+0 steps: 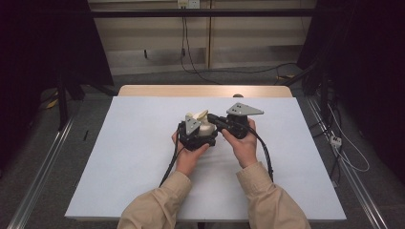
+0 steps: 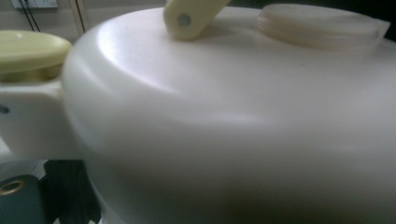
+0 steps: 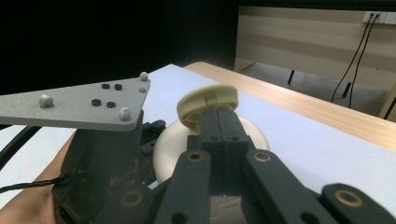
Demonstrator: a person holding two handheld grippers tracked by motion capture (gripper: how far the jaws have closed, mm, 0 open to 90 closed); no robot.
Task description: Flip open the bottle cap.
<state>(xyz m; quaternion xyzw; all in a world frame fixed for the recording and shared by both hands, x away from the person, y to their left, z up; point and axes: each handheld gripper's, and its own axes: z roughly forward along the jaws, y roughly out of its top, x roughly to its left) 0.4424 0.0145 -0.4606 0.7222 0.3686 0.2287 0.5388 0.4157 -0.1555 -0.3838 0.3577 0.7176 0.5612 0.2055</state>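
At mid-desk [image 1: 143, 143], the right tongs [image 3: 219, 122] are clenched on the yellow handle [image 3: 208, 103] of the white kettle-like pot [image 2: 233, 130]. The pot sits just left of them, pressed close against the left tongs [image 1: 193, 131], whose state I cannot tell.

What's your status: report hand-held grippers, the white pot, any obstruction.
Right hand-held gripper shut on pale yellow handle. Left hand-held gripper against white pot, jaws unseen. Nothing blocking on the white tabletop.
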